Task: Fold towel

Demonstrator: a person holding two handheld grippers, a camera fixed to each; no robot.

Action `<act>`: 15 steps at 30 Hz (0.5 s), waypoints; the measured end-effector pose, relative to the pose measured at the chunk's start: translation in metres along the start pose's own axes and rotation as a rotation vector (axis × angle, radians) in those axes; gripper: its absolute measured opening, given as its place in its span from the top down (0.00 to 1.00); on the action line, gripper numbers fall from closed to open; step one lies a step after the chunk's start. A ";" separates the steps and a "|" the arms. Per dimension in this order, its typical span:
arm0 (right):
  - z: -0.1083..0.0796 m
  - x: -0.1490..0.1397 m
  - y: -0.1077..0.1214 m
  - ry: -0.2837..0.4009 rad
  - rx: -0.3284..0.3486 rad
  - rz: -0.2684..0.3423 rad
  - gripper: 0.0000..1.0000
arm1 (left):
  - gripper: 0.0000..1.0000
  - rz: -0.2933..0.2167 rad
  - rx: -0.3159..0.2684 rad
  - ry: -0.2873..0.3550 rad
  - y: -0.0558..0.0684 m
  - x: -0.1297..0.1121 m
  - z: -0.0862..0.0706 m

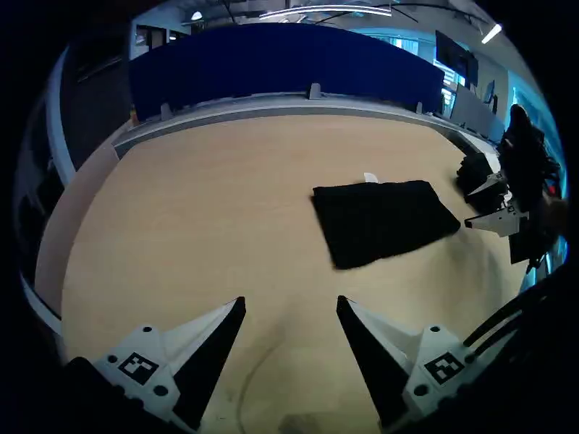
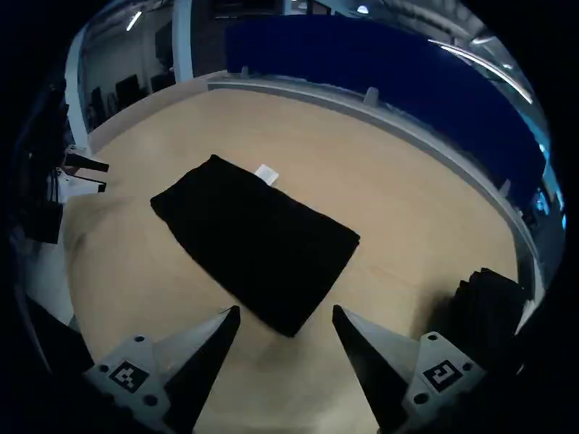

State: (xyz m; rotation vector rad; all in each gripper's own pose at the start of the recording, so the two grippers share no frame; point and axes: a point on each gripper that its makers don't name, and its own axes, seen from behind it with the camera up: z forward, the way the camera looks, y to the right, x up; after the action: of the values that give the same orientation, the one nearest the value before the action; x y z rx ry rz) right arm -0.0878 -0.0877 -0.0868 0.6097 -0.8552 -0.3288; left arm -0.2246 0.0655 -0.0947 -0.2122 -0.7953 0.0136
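Observation:
A black towel (image 1: 383,220) lies flat on the light wooden table (image 1: 217,217) as a folded rectangle, with a small white tag (image 1: 370,177) at its far edge. My left gripper (image 1: 290,300) is open above bare table, well short of the towel and to its left. In the left gripper view the right gripper (image 1: 469,210) is open just beyond the towel's right end. In the right gripper view the towel (image 2: 253,239) lies diagonally, its near corner just ahead of my open right gripper (image 2: 284,311). The tag (image 2: 266,173) is at its far side, and the left gripper (image 2: 106,179) is at far left.
A dark stack of folded cloth (image 2: 488,304) sits on the table to the right of my right gripper, also seen as a dark pile (image 1: 474,170). A blue partition (image 1: 289,61) runs along the table's far edge. Bare tabletop stretches left of the towel.

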 end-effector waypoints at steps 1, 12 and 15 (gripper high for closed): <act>0.001 -0.002 0.000 -0.005 0.002 -0.003 0.04 | 0.07 -0.002 0.003 0.000 -0.001 -0.001 -0.002; 0.018 -0.022 -0.003 -0.066 0.034 -0.020 0.26 | 0.07 -0.034 0.028 0.005 -0.008 -0.015 -0.025; 0.021 -0.025 -0.004 -0.077 0.042 -0.024 0.34 | 0.07 -0.045 0.035 0.007 -0.011 -0.017 -0.029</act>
State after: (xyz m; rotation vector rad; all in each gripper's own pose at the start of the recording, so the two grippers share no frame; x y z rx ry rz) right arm -0.1199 -0.0863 -0.0931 0.6505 -0.9316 -0.3588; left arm -0.2165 0.0480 -0.1244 -0.1615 -0.7918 -0.0159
